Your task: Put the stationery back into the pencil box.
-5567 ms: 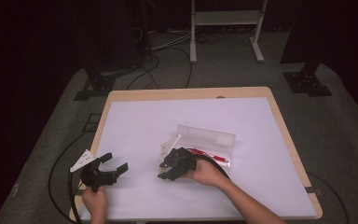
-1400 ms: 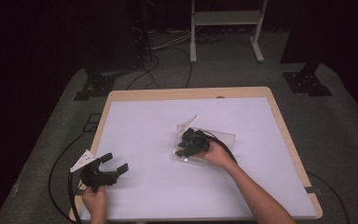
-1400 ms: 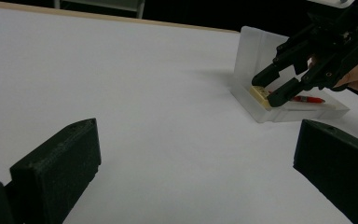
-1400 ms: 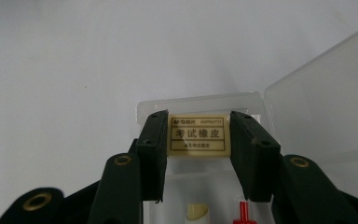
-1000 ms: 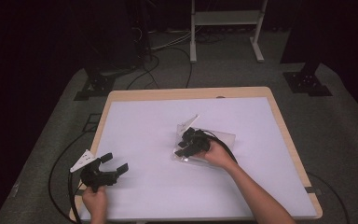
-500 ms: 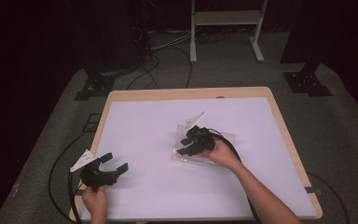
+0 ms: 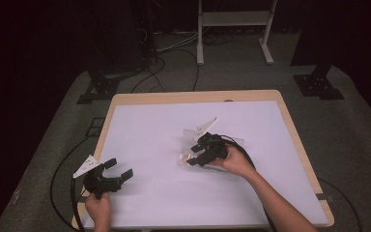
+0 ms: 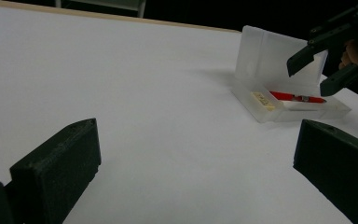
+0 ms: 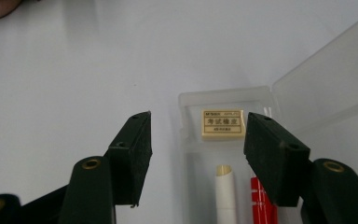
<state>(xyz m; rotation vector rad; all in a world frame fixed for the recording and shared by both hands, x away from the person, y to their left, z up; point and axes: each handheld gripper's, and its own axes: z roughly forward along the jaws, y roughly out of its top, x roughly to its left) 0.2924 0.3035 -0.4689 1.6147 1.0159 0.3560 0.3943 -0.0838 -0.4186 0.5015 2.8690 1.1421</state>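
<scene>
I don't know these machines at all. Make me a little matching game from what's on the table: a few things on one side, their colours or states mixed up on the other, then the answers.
Things:
1. eraser
2. pen
3. case lid
4. left gripper

Descriptions:
A. red
B. standing open
C. cream with printed label
D. open, near the table's front left corner

Pairs: 1-C, 2-A, 3-B, 4-D

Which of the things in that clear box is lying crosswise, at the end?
The eraser, a small cream block with print, lies across the far end of the box. The white pen and red pen run lengthwise, side by side.
</scene>
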